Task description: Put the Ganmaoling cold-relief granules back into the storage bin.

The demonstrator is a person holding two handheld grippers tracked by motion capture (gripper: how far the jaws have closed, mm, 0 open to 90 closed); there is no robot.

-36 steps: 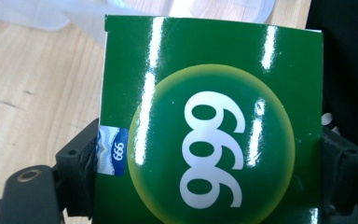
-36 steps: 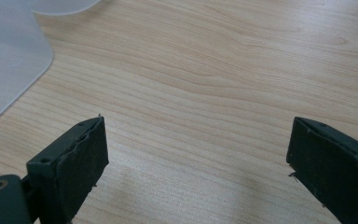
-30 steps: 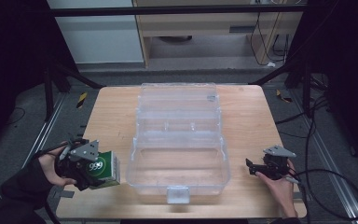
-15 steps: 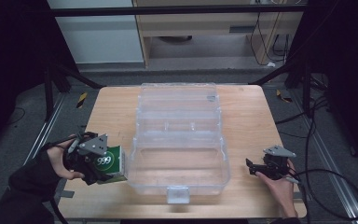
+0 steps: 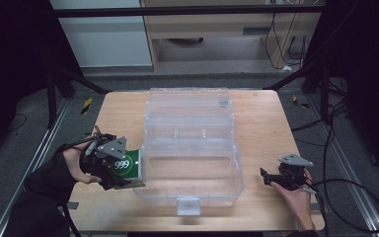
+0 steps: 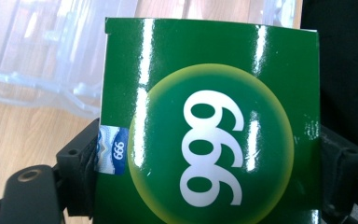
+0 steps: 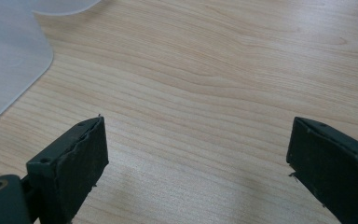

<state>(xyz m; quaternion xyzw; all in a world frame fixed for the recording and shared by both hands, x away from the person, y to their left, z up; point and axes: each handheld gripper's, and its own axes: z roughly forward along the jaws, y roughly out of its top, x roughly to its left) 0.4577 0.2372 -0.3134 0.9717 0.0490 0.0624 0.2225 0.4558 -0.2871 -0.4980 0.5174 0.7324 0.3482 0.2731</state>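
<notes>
The left claw (image 5: 128, 170) is clamped on a green box (image 5: 127, 167) marked "999", one jaw on each narrow side, as the left gripper view shows. In the high view the box sits near the table's (image 5: 266, 123) left edge, toward the near corner, just beside the left wall of the clear plastic case (image 5: 190, 148); whether it touches the wall or rests on the table I cannot tell. The case stands open in the middle of the table, its lid lying back toward the far edge and its latch facing the near edge.

The box looks like glossy thin cardboard (image 6: 214, 121): probably light, fairly stiff along its edges, but easy to dent on the broad faces and somewhat slippery under the pads. Gripping across the narrow sides near the middle, as here, seems the safest hold, with only moderate squeeze.

The right claw (image 5: 266, 177) rests low near the table's right edge, close to the near corner, jaws spread wide and holding nothing (image 7: 191, 154).
</notes>
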